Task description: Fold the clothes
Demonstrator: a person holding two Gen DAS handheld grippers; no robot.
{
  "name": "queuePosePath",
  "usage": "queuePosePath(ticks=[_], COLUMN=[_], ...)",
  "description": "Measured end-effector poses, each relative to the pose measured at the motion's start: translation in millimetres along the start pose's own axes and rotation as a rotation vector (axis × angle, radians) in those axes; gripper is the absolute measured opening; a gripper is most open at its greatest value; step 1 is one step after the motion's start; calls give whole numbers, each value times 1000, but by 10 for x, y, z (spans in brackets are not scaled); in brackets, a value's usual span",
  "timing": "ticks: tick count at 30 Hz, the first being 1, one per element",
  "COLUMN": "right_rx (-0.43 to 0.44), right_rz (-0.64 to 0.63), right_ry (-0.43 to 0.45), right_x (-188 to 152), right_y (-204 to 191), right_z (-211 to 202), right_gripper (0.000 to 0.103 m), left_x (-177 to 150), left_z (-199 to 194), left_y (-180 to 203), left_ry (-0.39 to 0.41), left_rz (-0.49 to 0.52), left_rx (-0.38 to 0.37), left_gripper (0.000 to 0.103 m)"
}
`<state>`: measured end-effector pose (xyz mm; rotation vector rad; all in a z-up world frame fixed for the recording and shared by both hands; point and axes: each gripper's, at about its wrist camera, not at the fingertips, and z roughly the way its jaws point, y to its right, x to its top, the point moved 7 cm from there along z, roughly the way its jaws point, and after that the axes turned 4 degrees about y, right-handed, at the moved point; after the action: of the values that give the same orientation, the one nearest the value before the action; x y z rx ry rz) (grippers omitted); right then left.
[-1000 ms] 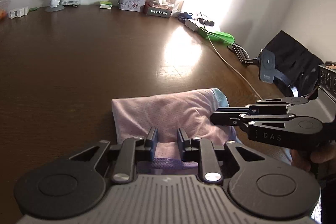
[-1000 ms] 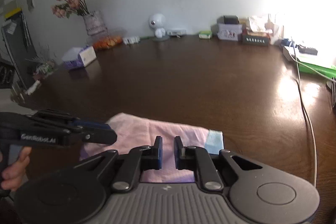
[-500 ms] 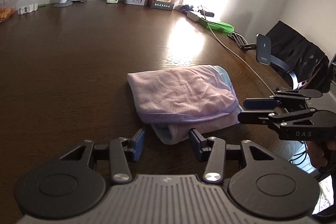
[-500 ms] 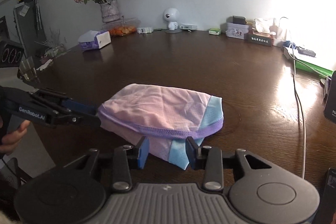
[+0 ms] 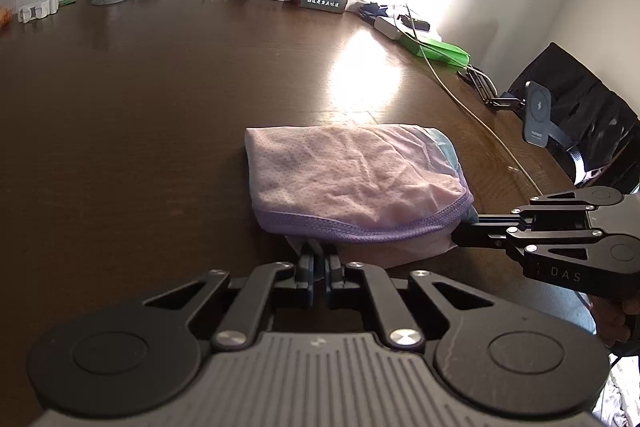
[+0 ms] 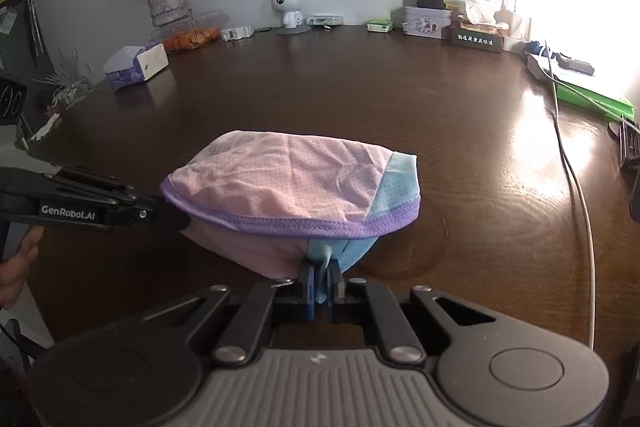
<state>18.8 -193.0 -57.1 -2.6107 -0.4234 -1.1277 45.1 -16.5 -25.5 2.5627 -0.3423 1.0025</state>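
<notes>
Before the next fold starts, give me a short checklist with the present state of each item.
1. Left gripper shut on the garment: ok, its jaws just closed on the pink near flap.
2. Right gripper shut on the garment: ok, its jaws just closed on a blue fold.
3. Both grips on the near edge, below the purple band: ok.
4. Each grip holds a single layer: cannot tell, the cloth is bunched between the pads.
5. Bare table beyond the garment for folding away: ok.
6. Cable apart from the garment: ok.
</notes>
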Motion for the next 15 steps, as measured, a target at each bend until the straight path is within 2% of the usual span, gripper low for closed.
queuePosePath(ticks=[4, 10, 15], right_rx=[-43, -75, -115], right_rz=[-3, 83, 96], right_ry=[-13, -9, -3], right_x=[317, 857, 1324], right_y=[108, 490, 769], right_z=[277, 820, 1308], right_gripper=[4, 4, 4], left_x=[342, 942, 1413], left_z=[312, 884, 1324], left_y=[-167, -450, -534], left_ry=[-9, 37, 52], left_rz=[-1, 11, 15], left_rx=[1, 39, 60], left_gripper=[4, 4, 4])
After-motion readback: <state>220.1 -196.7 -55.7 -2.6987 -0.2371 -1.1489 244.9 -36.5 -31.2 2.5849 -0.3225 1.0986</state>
